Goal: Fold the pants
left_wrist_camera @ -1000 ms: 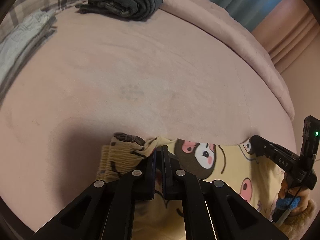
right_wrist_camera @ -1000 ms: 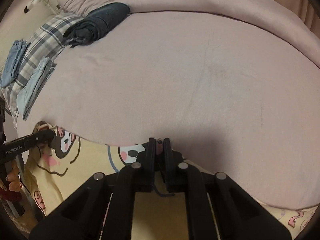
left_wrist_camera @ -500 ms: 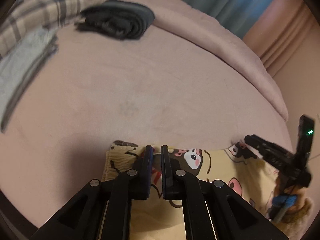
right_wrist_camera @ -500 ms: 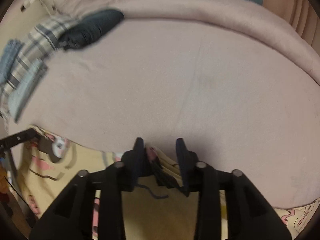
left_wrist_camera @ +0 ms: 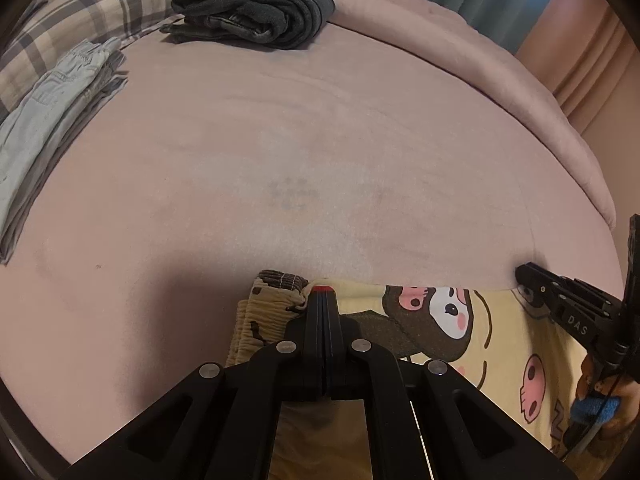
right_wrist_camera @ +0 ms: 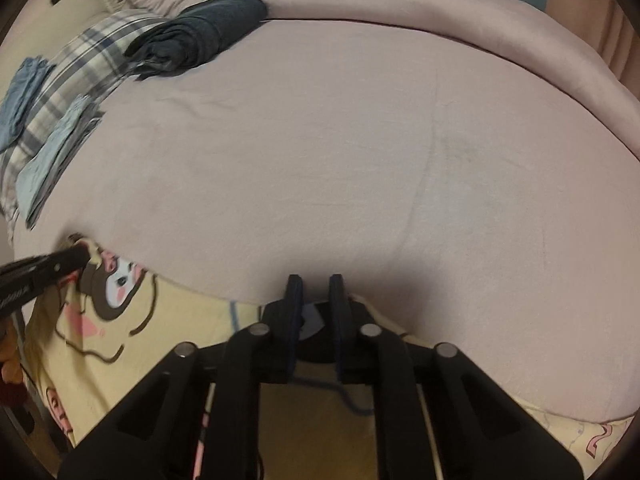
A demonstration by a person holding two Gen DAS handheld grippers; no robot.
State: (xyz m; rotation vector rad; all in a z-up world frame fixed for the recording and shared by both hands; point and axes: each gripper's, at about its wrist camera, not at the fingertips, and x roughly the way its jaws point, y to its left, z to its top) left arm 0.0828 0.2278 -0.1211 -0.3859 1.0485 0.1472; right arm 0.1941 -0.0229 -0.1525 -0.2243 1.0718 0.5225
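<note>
Left hand-held gripper [left_wrist_camera: 323, 294] is pressed fully together, pinching the gathered waistband edge of the yellow cartoon-print pants [left_wrist_camera: 440, 320], which spread beneath and to its right at the near edge of the pink bed [left_wrist_camera: 300, 152]. Right hand-held gripper [right_wrist_camera: 316, 292] stands partly apart with nothing clamped; the pants' edge and a blue drawstring [right_wrist_camera: 344, 394] lie just under it. Only the left wrist view shows the elastic waistband; only the right wrist view shows the cord. Dark folded pants [left_wrist_camera: 256, 12], pale folded pants [left_wrist_camera: 52, 120] and a plaid pillow [right_wrist_camera: 80, 68] lie far off.
</note>
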